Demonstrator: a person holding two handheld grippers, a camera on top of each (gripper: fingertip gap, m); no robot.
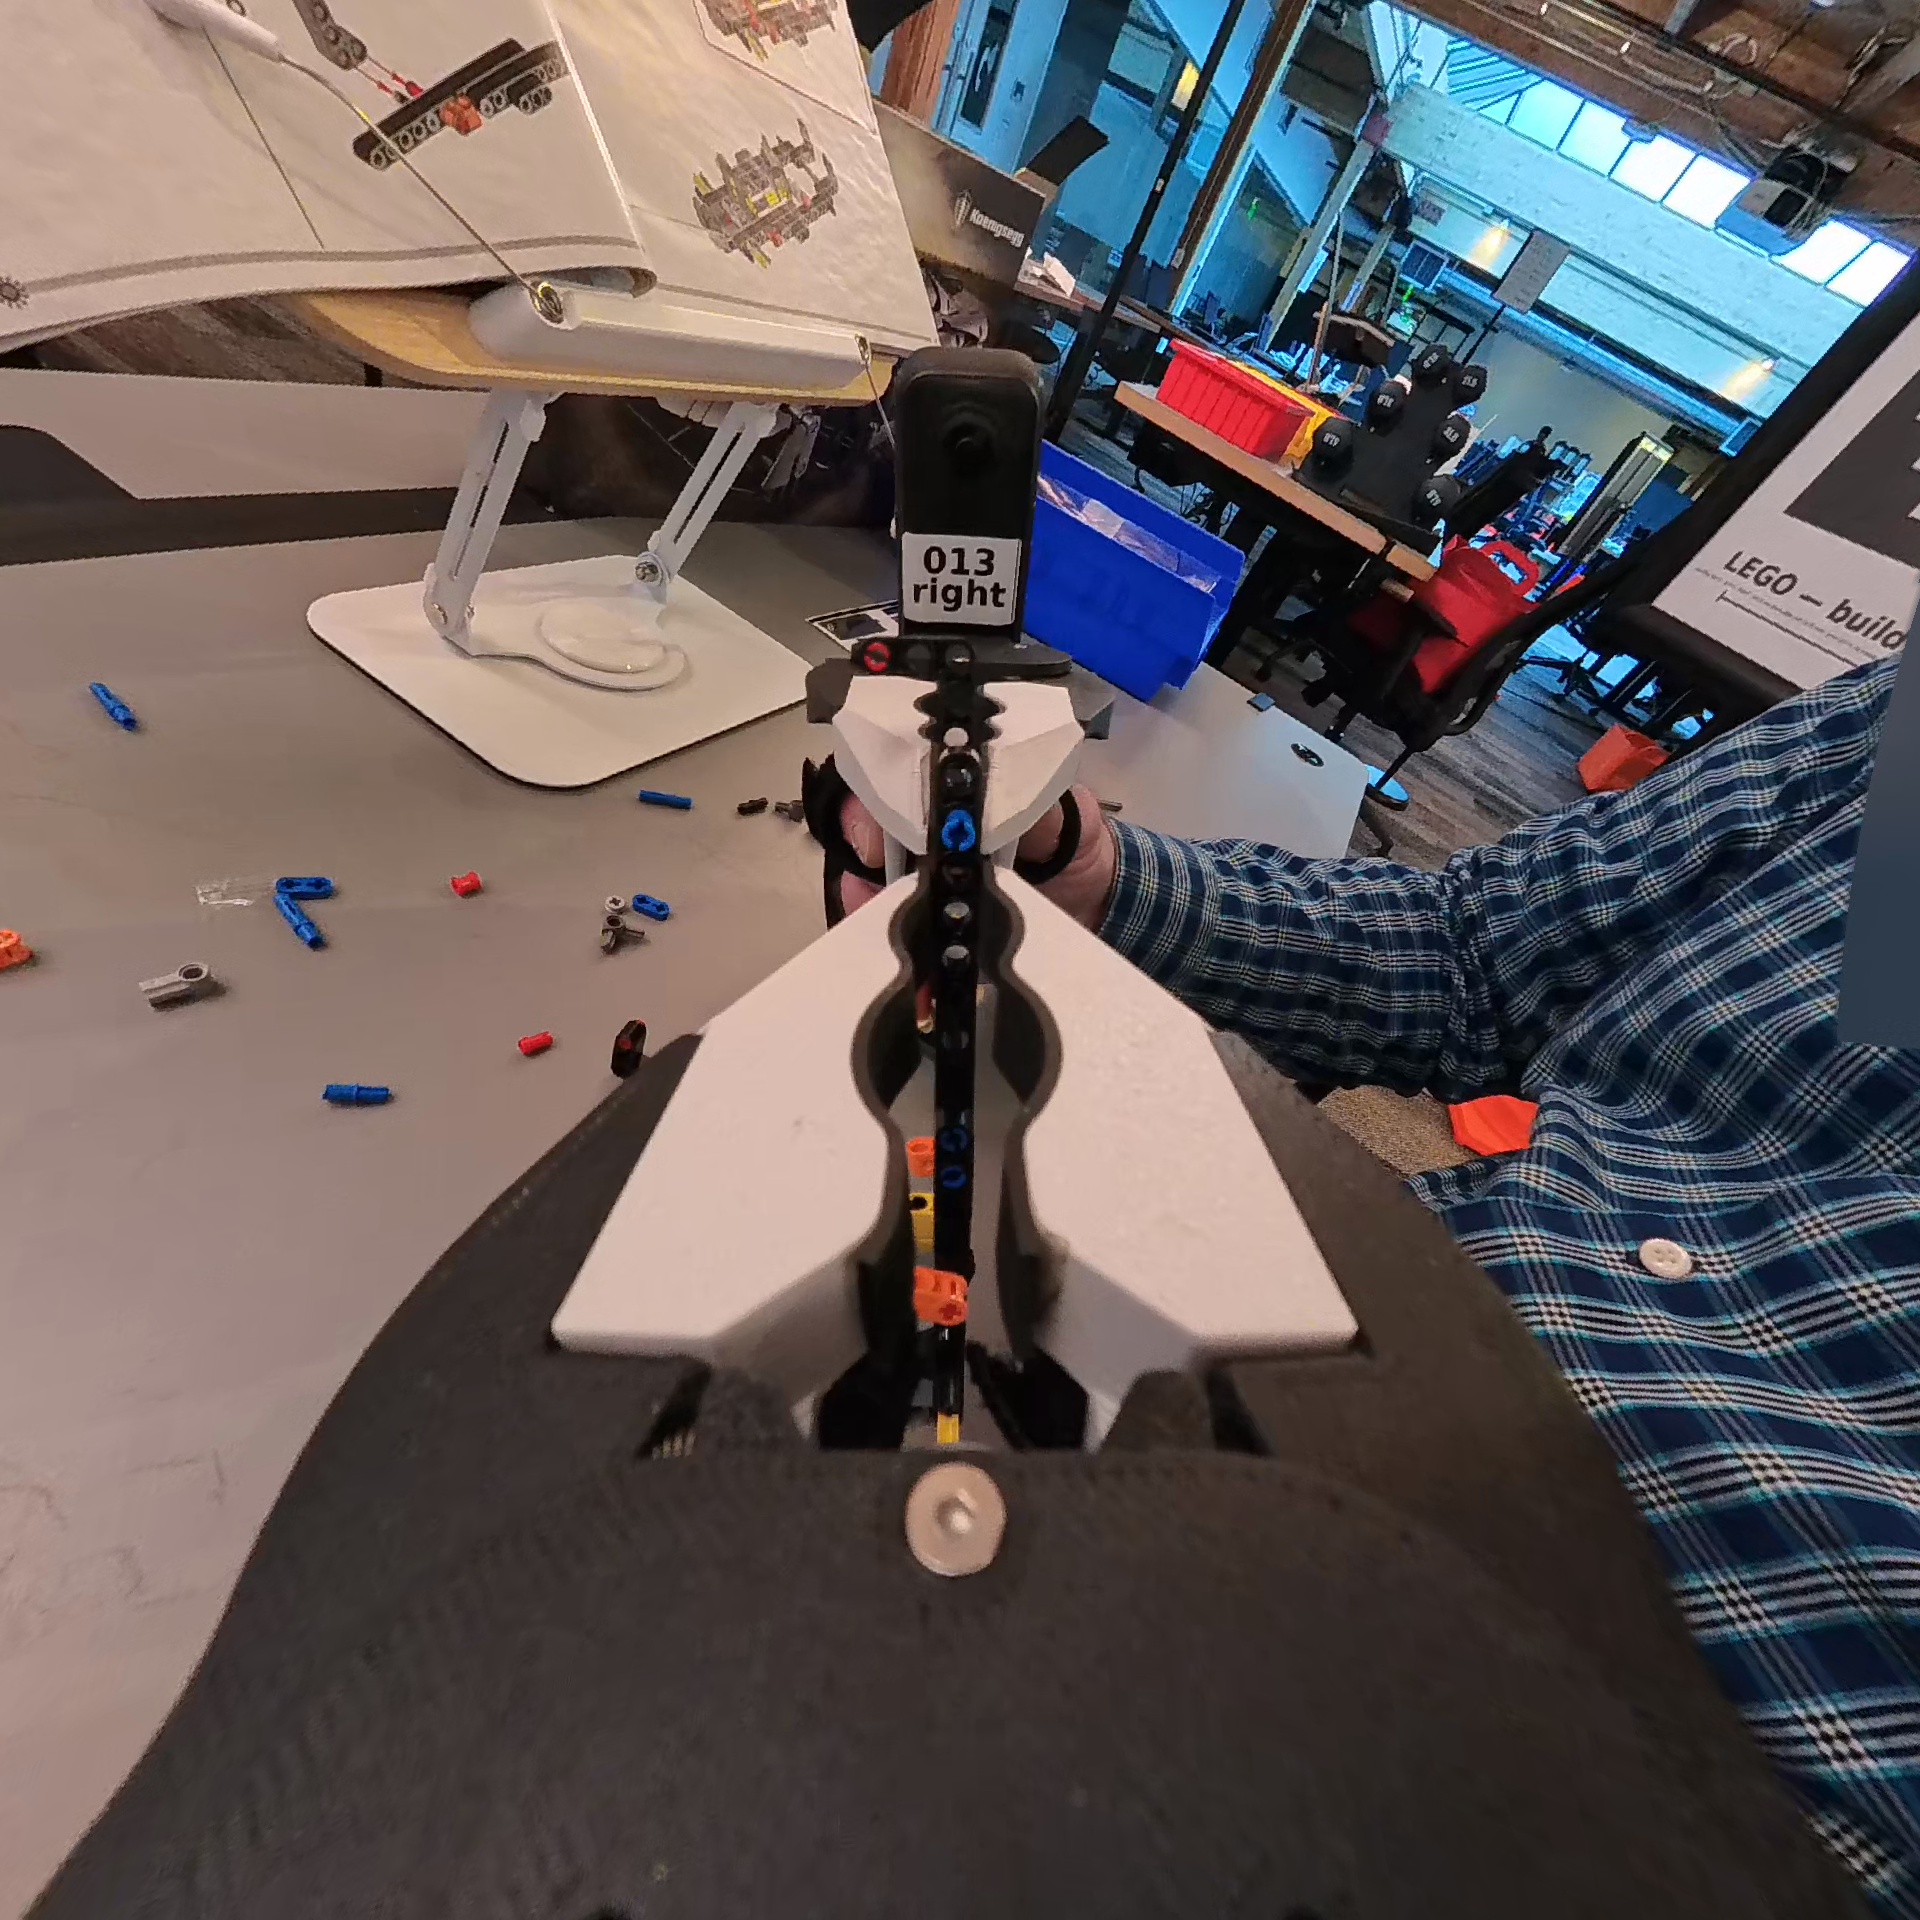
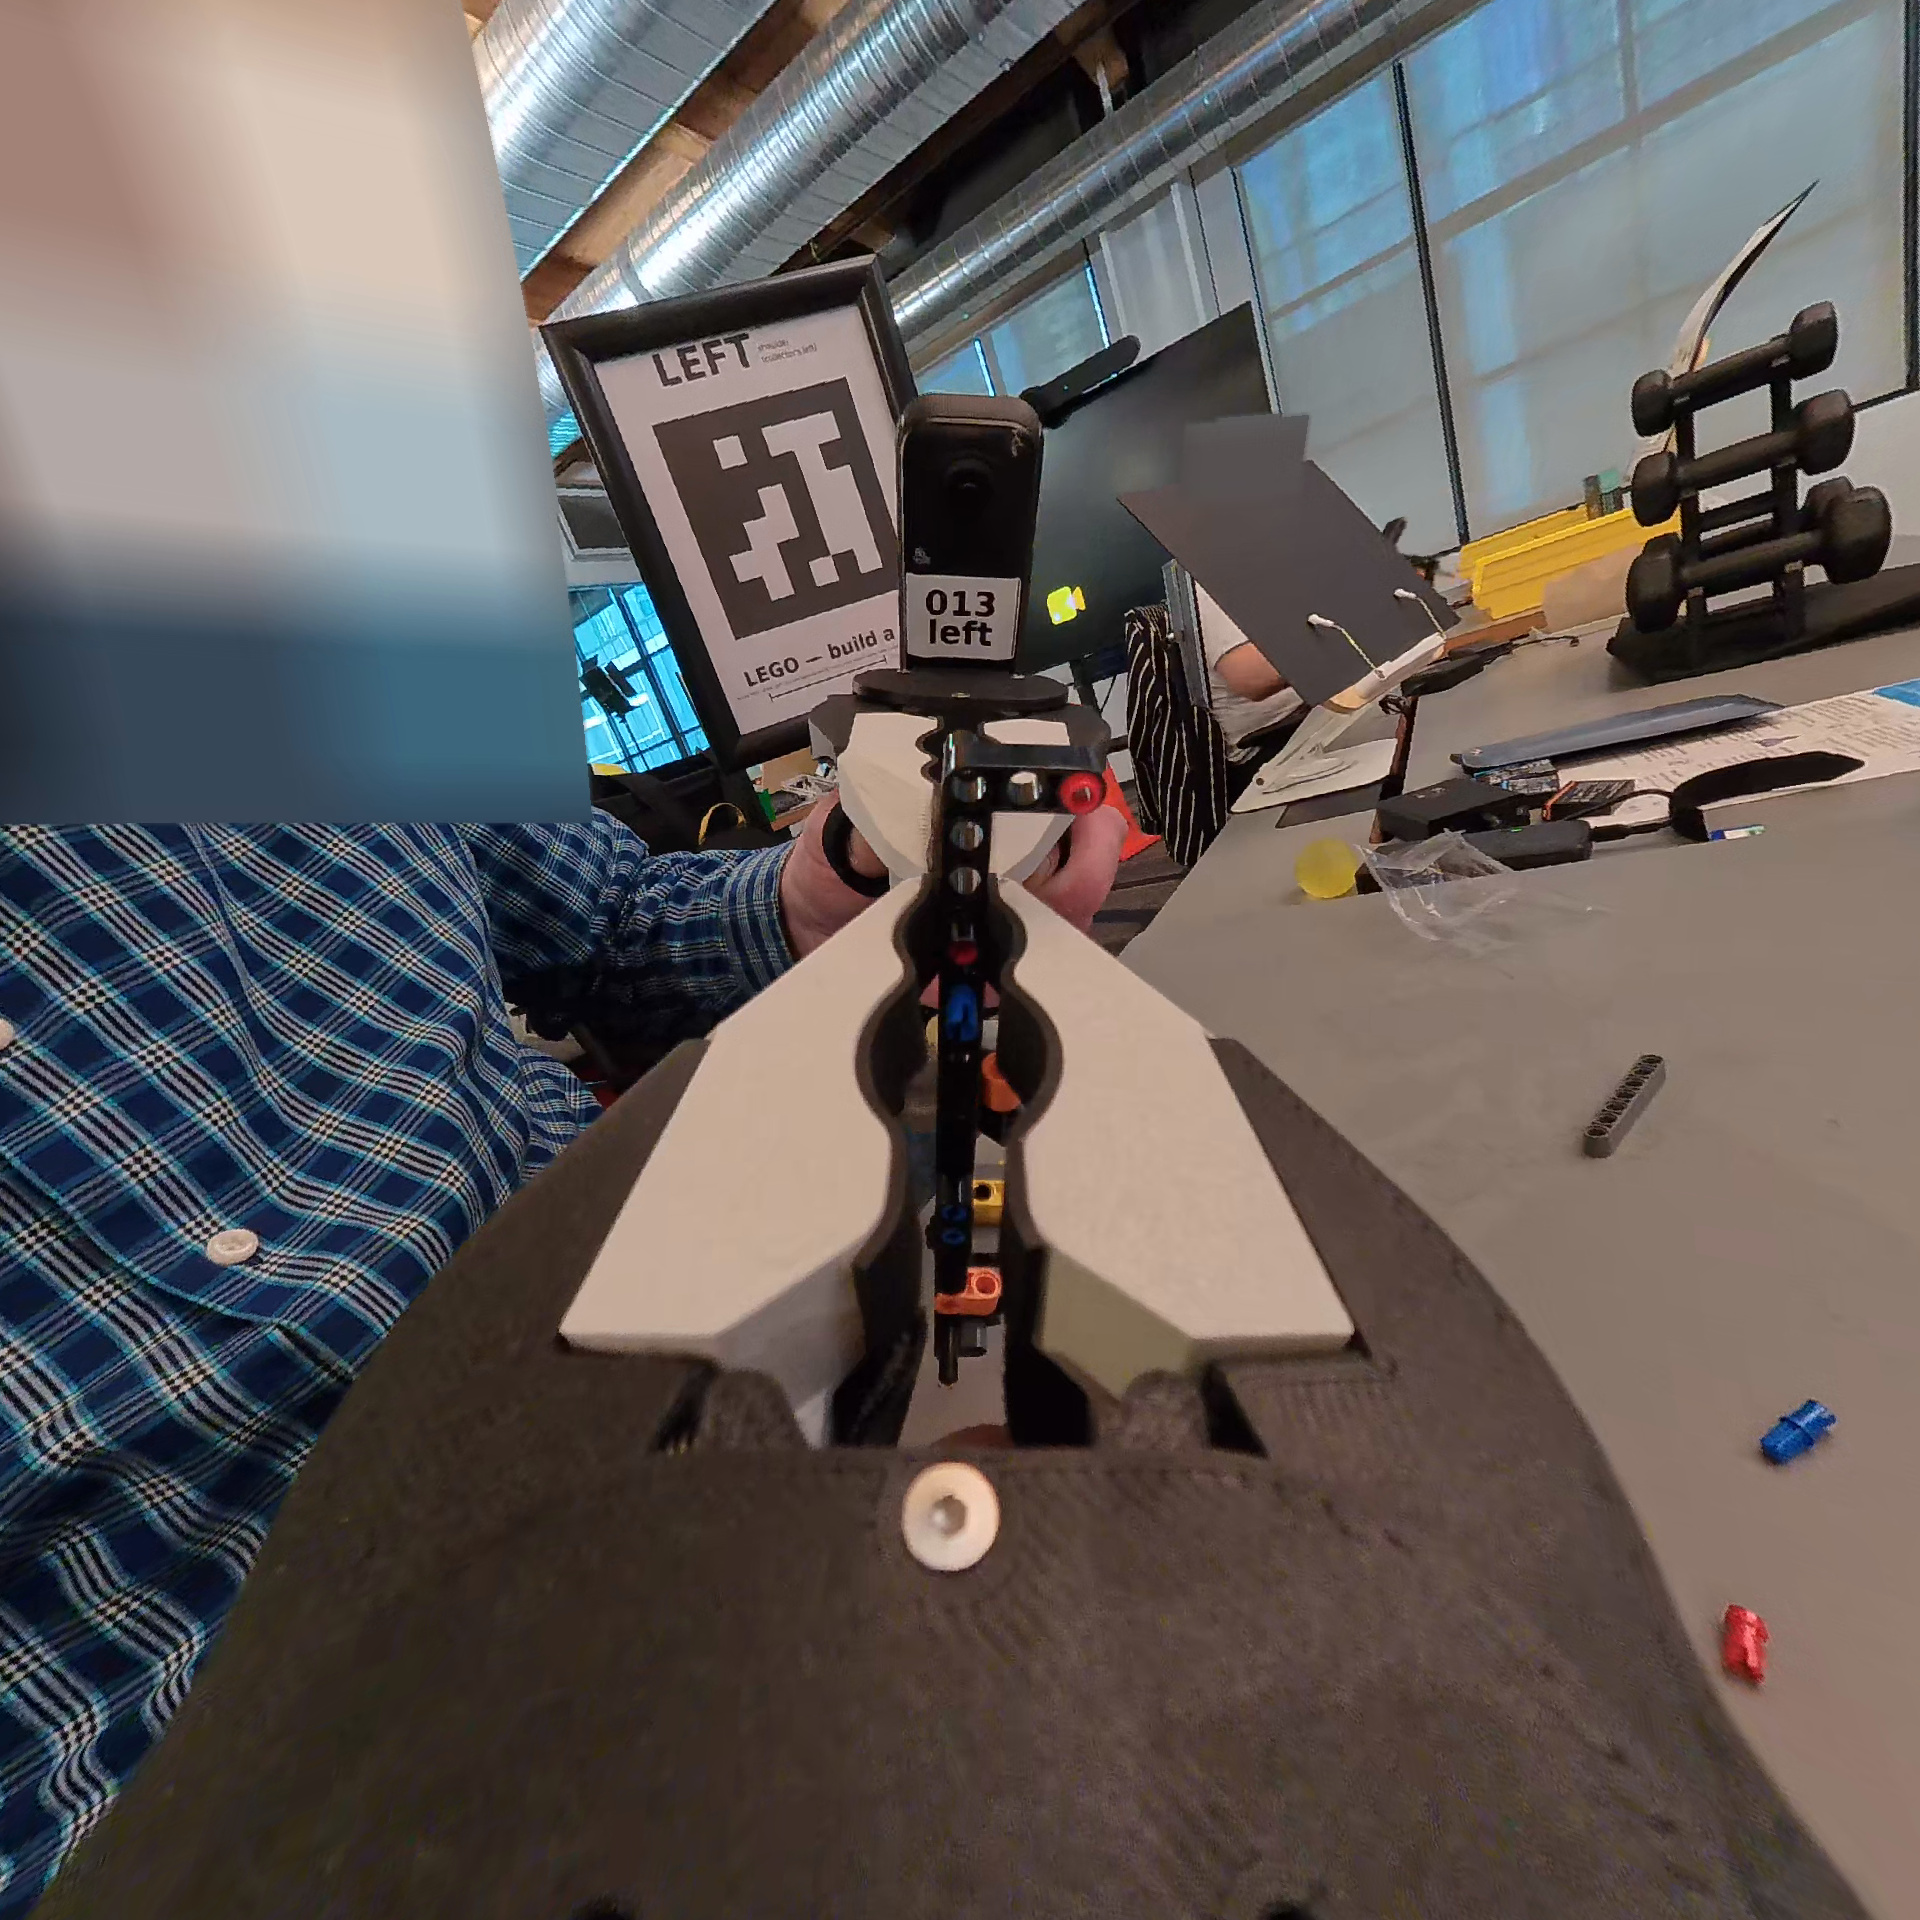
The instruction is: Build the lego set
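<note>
A long black Technic beam assembly (image 1: 954, 1039) with blue, orange, yellow and red pins runs between both grippers, held above the grey table (image 1: 208, 1247). My left gripper (image 1: 956, 899) is shut on its near part. The right gripper (image 1: 956, 748) faces it and clamps the far end, under a short cross arm with a red pin (image 1: 876, 655). In the right wrist view the same assembly (image 2: 951, 1122) sits between the shut fingers of my right gripper (image 2: 961, 899). The left gripper (image 2: 951, 800) holds the end with the red pin (image 2: 1081, 792).
Loose parts lie on the table: blue pins (image 1: 356, 1093), a blue angled piece (image 1: 301, 904), a red bush (image 1: 465, 884), a grey connector (image 1: 182, 982), a grey beam (image 2: 1623, 1107). An instruction booklet sits on a white stand (image 1: 582, 644). A blue bin (image 1: 1122, 582) stands behind. A plaid sleeve (image 1: 1455, 987) is at the right. The tips of both grippers are at nearly the same place.
</note>
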